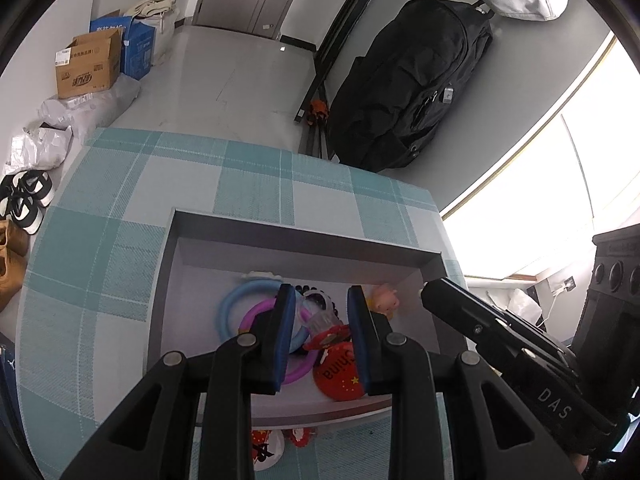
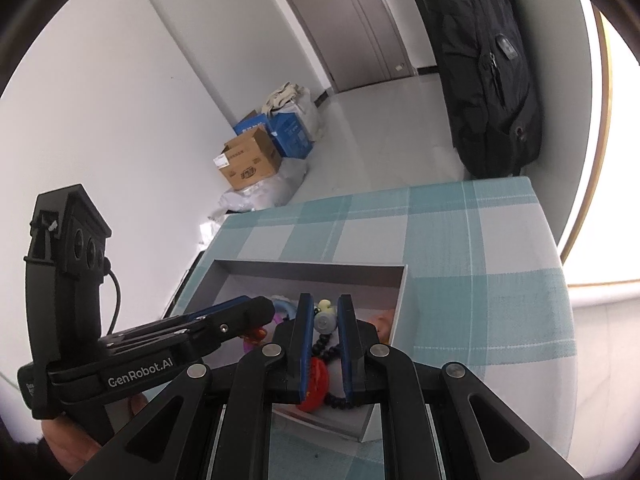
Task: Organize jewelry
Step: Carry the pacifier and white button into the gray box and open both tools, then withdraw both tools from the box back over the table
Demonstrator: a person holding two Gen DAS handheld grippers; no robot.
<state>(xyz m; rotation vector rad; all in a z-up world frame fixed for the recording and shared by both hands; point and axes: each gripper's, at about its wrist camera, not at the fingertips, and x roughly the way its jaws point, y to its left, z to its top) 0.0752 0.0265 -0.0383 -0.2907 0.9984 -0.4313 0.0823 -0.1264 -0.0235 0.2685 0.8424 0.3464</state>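
A grey open box stands on the plaid cloth and holds jewelry: a blue ring, a purple ring, a red "China" ornament, a clear bead piece and a pink pig charm. My left gripper hovers open above these, holding nothing. My right gripper is open over the same box, above a black bead string, a small grey charm and the red ornament. Each gripper shows in the other's view.
The table has a teal plaid cloth. Two small red-and-white pieces lie on it in front of the box. A black backpack hangs on the wall behind. Cardboard boxes and shoes are on the floor.
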